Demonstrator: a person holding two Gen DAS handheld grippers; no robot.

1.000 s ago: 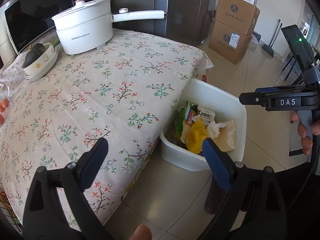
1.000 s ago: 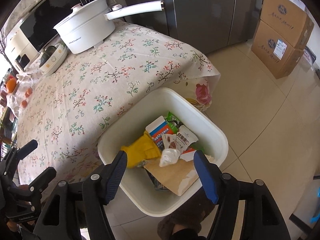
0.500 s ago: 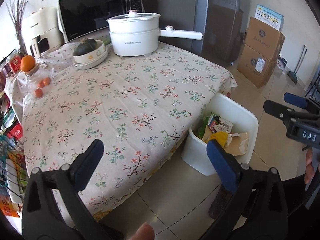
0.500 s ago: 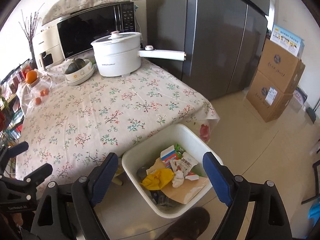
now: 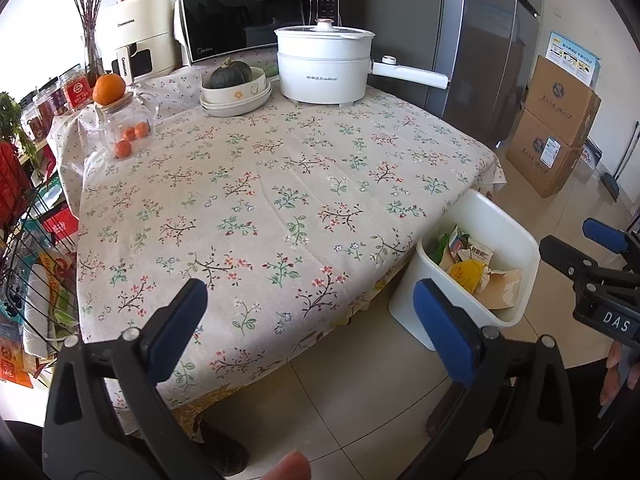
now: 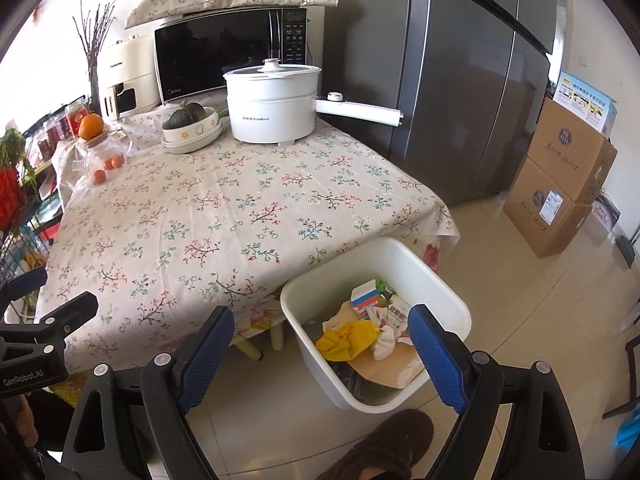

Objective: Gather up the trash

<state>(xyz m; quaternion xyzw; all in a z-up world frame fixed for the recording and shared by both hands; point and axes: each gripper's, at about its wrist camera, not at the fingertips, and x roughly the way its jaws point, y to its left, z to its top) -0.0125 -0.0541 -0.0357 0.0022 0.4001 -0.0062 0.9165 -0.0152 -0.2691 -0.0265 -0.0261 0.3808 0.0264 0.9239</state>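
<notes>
A white bin point(image 6: 448, 300) stands on the floor at the table's near right corner. It holds trash: a yellow wrapper point(image 6: 346, 340), a crumpled white tissue point(image 6: 384, 342), brown paper point(image 6: 396, 370) and snack packets point(image 6: 370, 300). The bin also shows in the left wrist view point(image 5: 516, 236). My left gripper point(image 5: 310, 320) is open and empty, held back over the table's front edge. My right gripper point(image 6: 320, 346) is open and empty, above and in front of the bin. It also shows at the right edge of the left wrist view point(image 5: 592, 256).
A floral tablecloth point(image 5: 280, 184) covers the table. At the back stand a white pot with a long handle point(image 5: 324, 68), a bowl with a squash point(image 5: 234, 88), a glass jar with oranges point(image 5: 126, 128) and a microwave point(image 5: 256, 12). Cardboard boxes point(image 6: 568, 176) and a fridge point(image 6: 460, 80) stand to the right.
Both grippers have pulled back and risen away from the bin, so the whole table has come into view. Both stay open and empty.
</notes>
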